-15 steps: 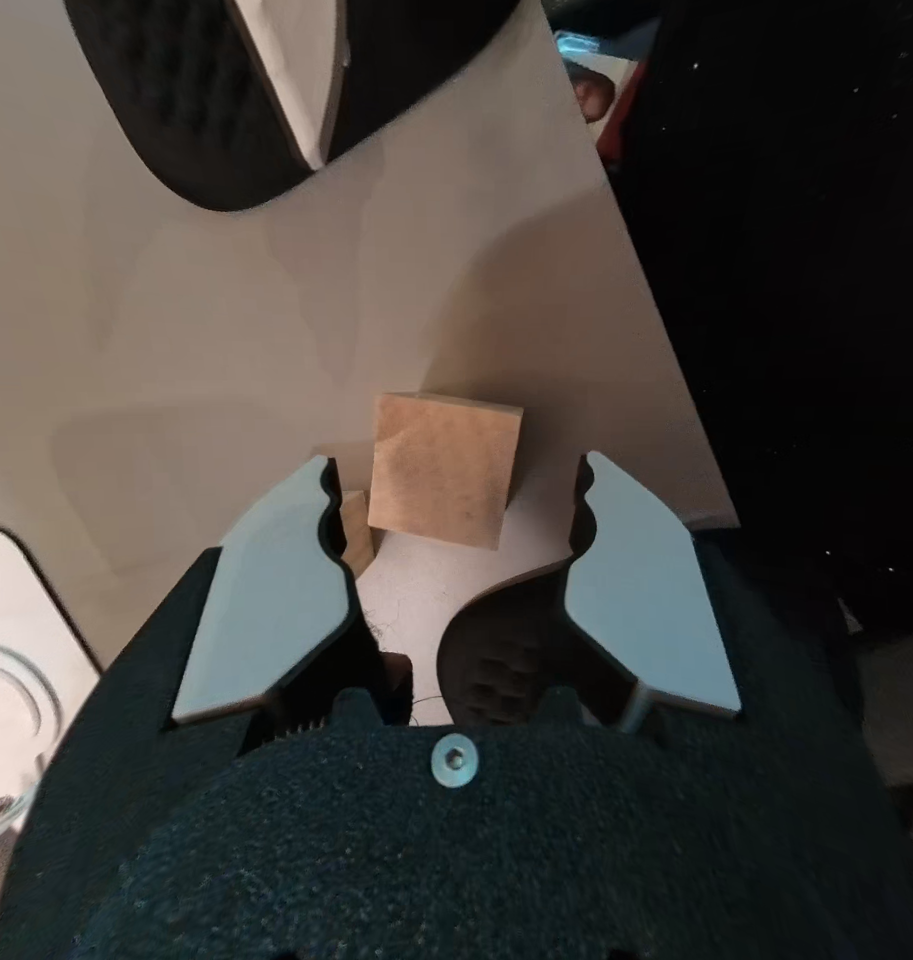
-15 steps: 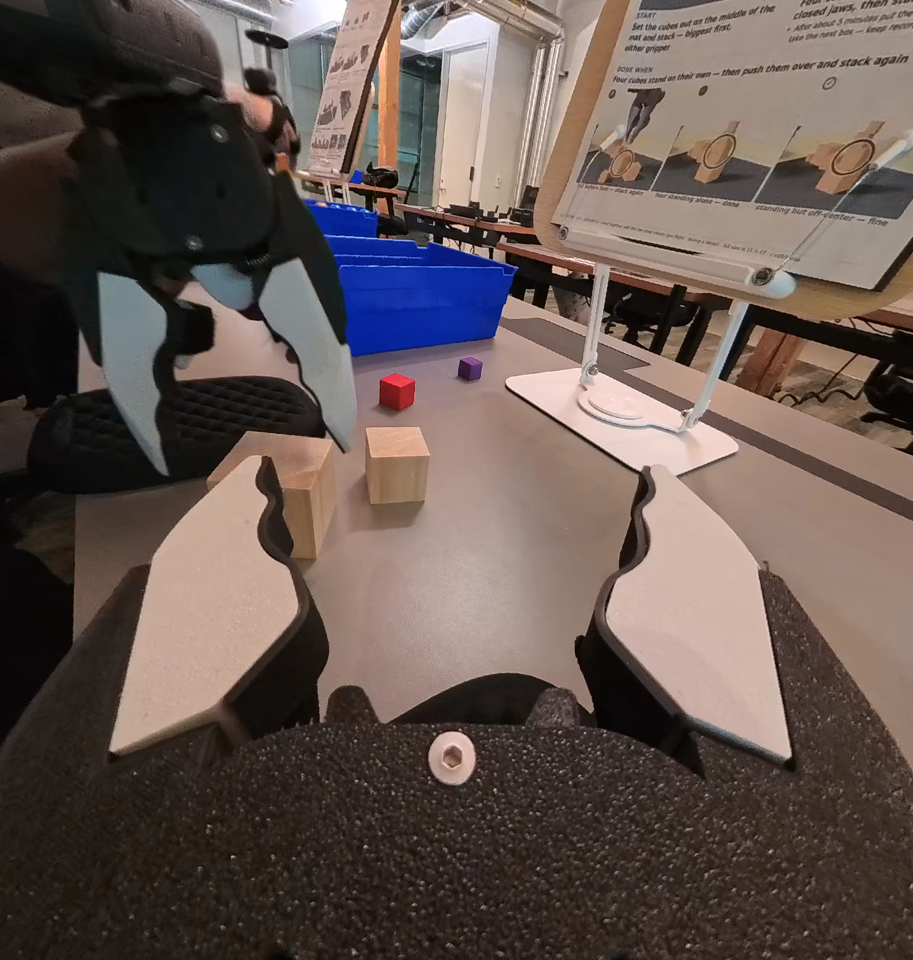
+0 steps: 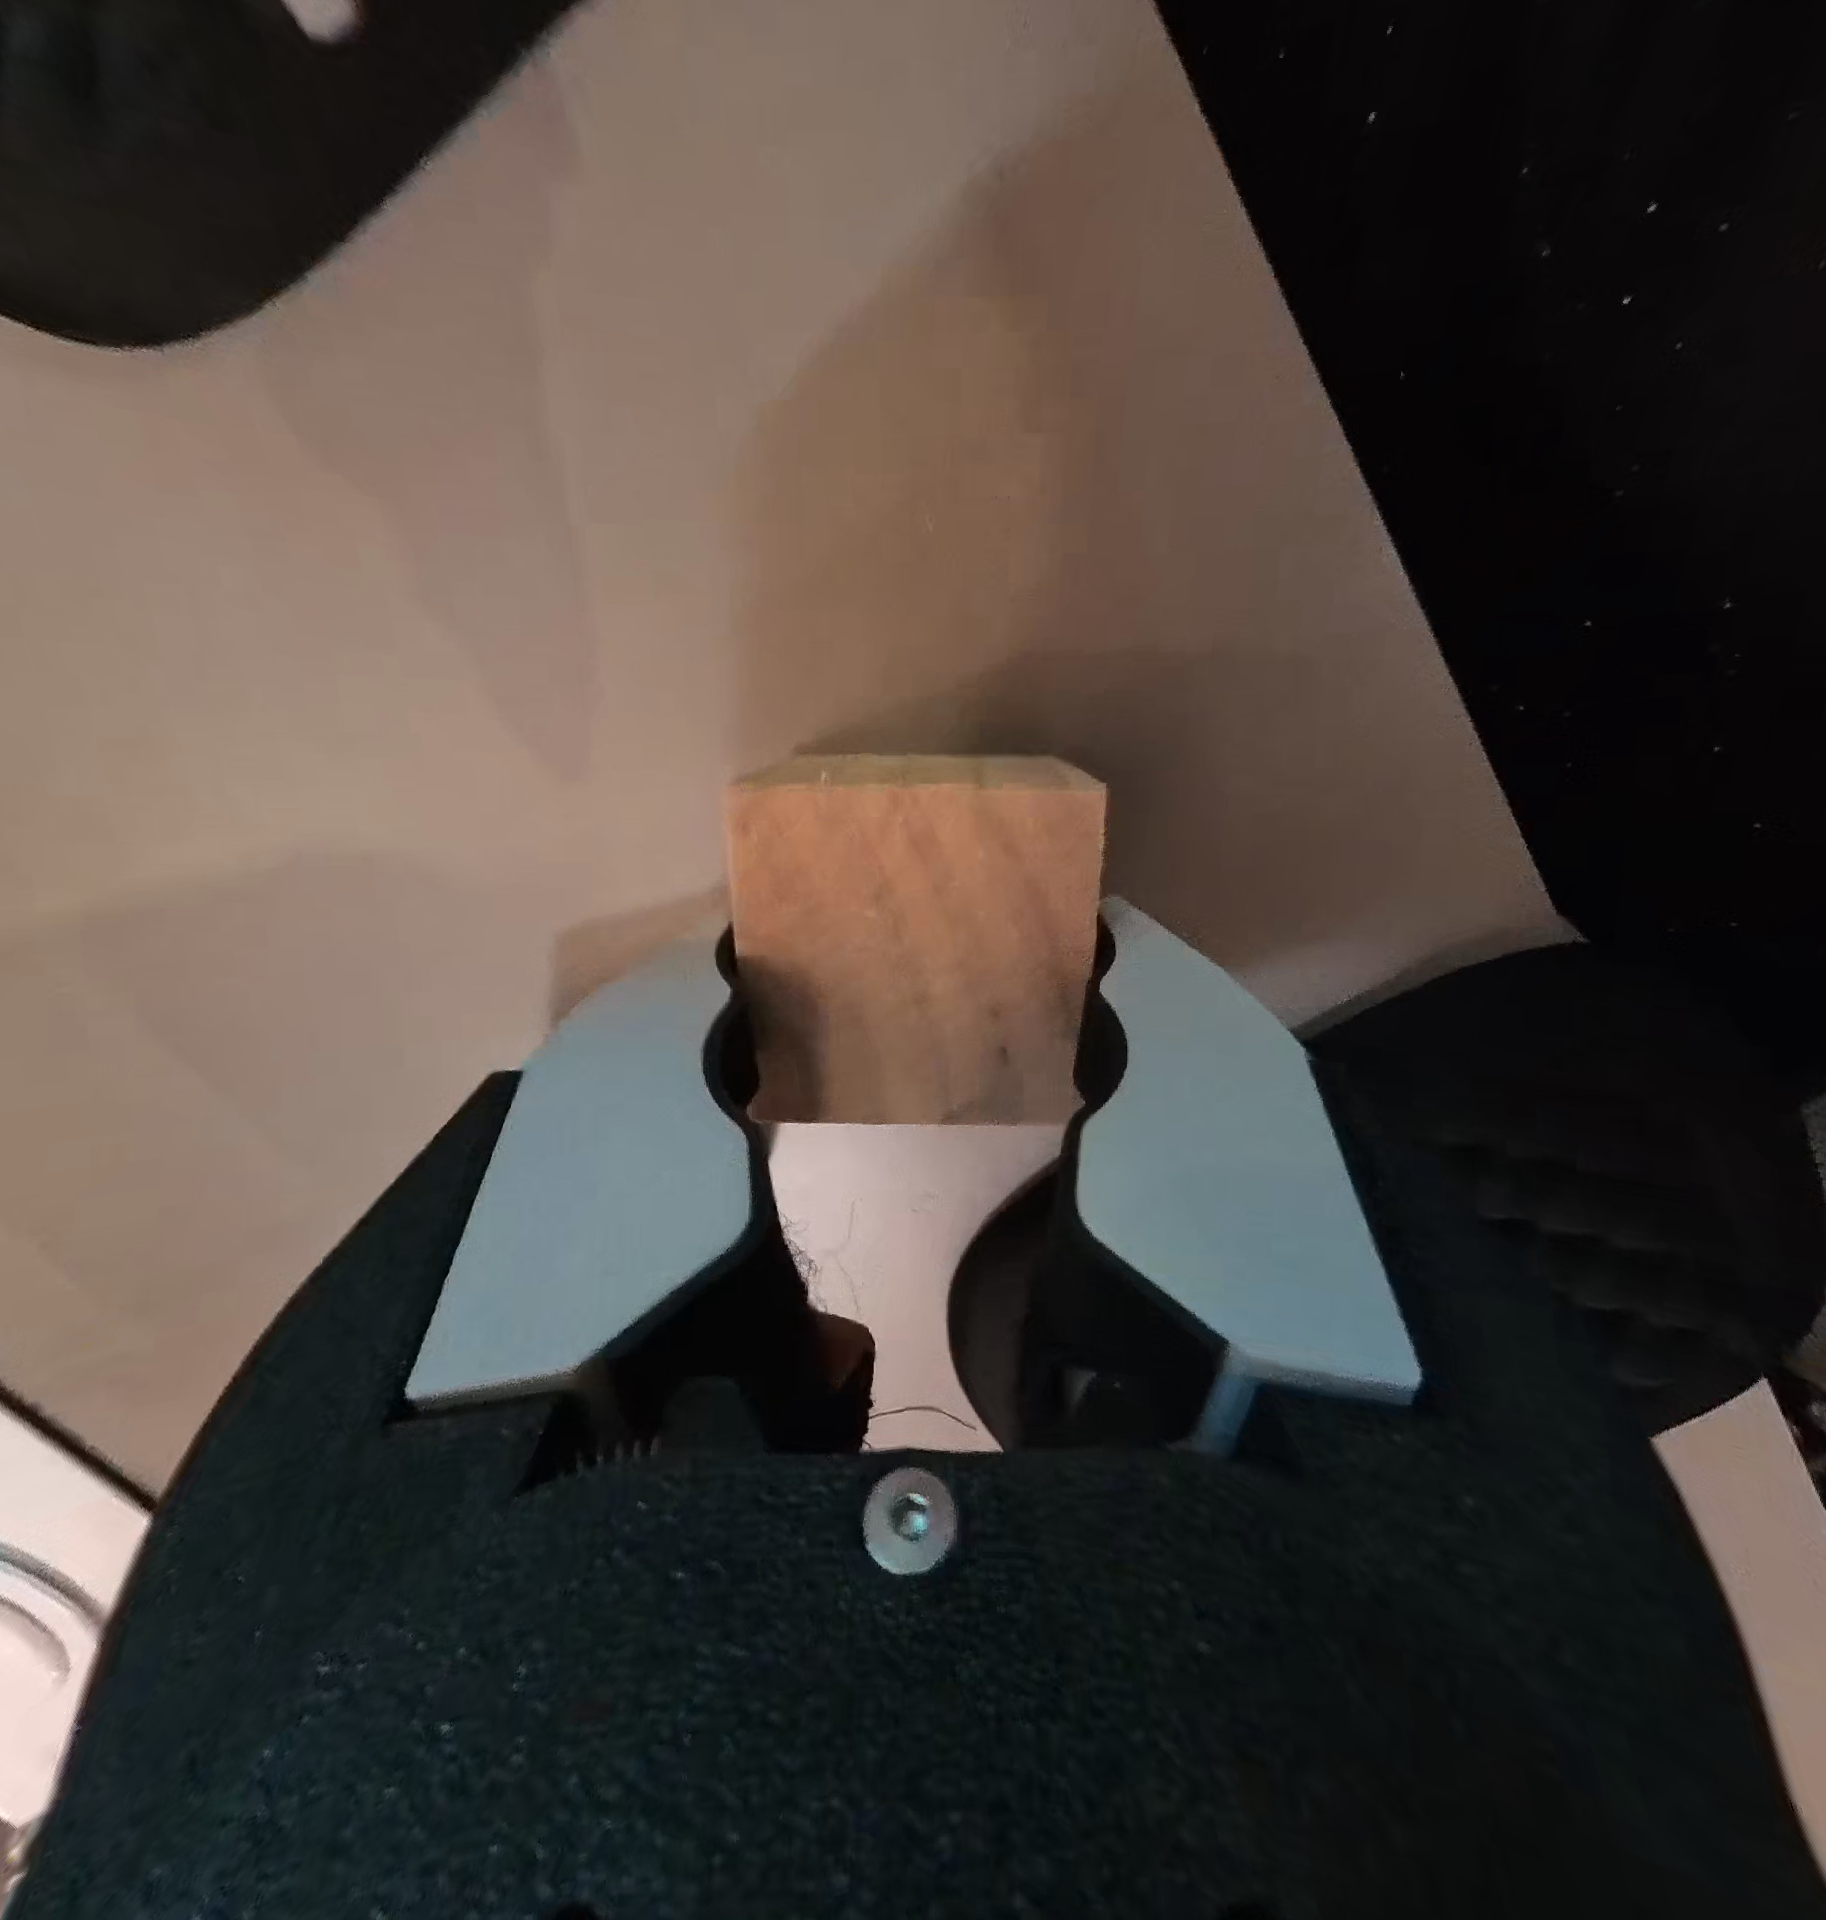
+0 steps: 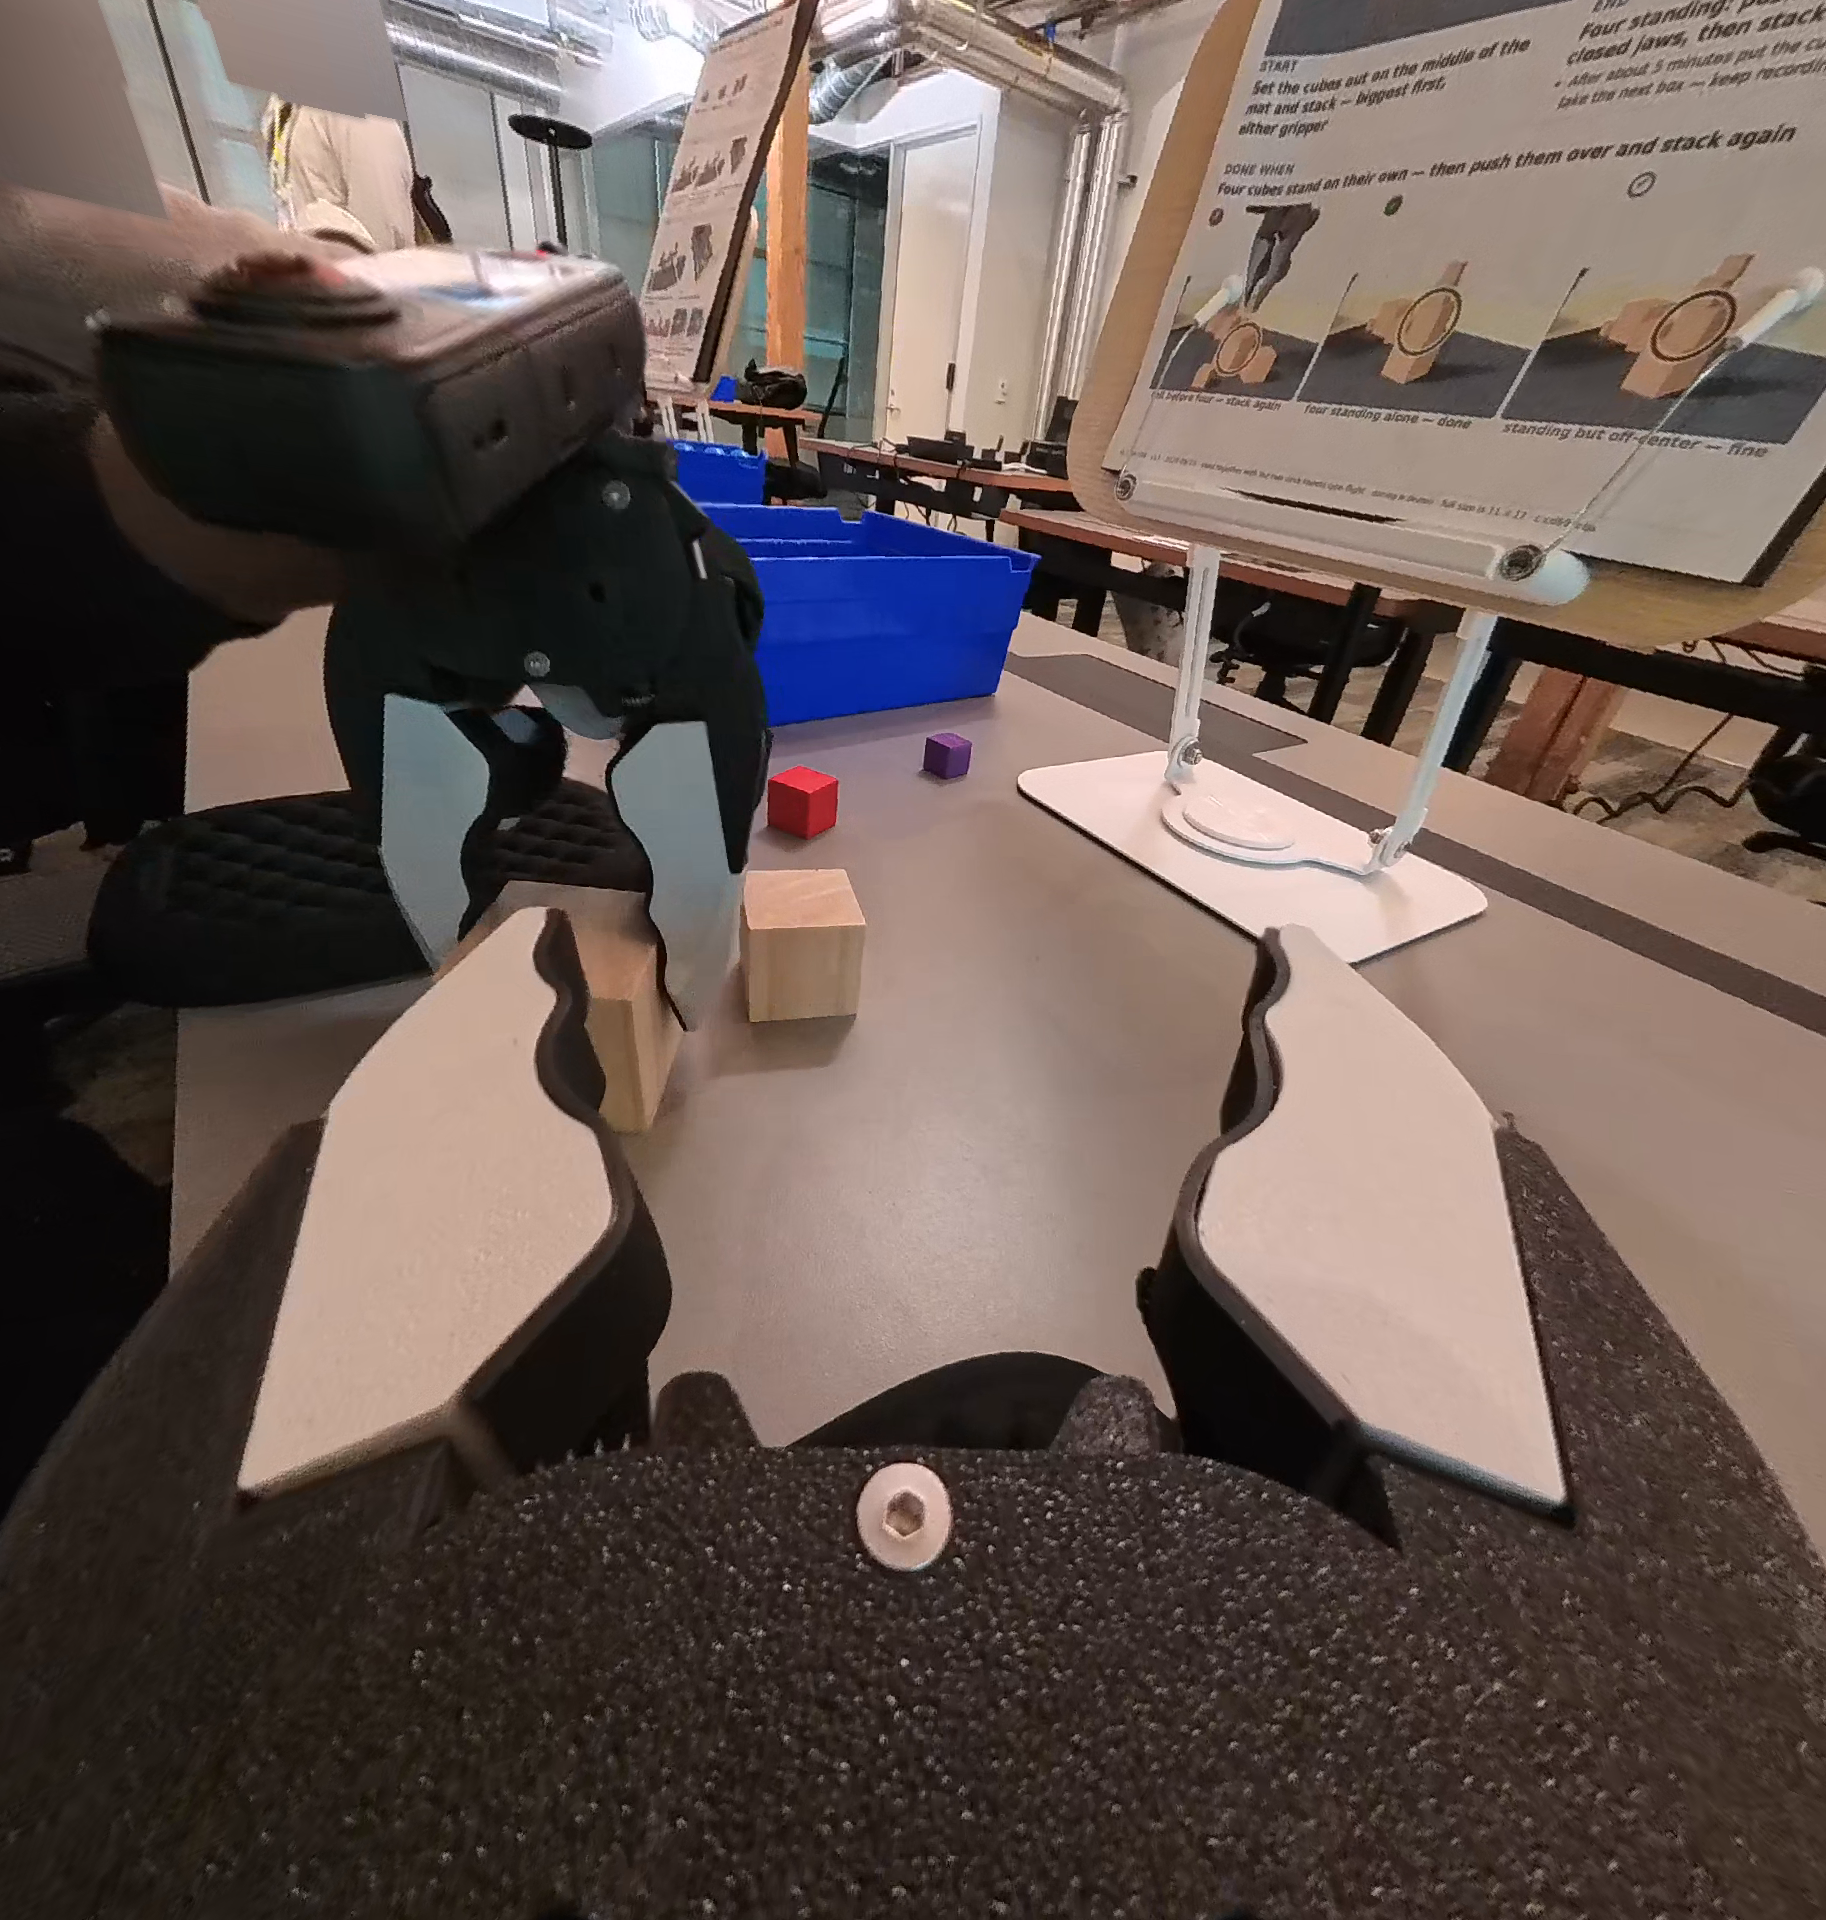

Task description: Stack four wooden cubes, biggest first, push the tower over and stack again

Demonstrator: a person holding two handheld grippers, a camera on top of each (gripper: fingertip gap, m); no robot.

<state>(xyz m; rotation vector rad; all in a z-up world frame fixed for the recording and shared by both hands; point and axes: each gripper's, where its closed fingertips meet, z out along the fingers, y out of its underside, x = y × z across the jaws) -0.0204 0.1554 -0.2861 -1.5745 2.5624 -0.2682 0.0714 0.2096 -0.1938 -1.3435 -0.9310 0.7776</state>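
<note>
My left gripper (image 3: 914, 935) points down at the grey table (image 3: 369, 727) and is shut on a large wooden cube (image 3: 914, 956); both pads press on its sides. The right wrist view shows the same: the left gripper (image 4: 566, 977) straddles the large cube (image 4: 628, 1023), which rests on the table. My right gripper (image 4: 914, 930) is open and empty, low over the table (image 4: 992, 1143), just right of that cube. A smaller wooden cube (image 4: 803, 945) stands close beside the left gripper's fingers (image 4: 691, 914).
A red cube (image 4: 803, 800) and a small purple cube (image 4: 946, 755) lie farther back. Blue bins (image 4: 878, 623) stand behind them. A white stand base (image 4: 1252, 842) with an instruction board is at the right. A black padded mat (image 4: 265, 894) lies at the left table edge.
My left gripper came down over the large wooden cube and its pads closed on the cube's sides. My right gripper stayed open and hardly moved.
</note>
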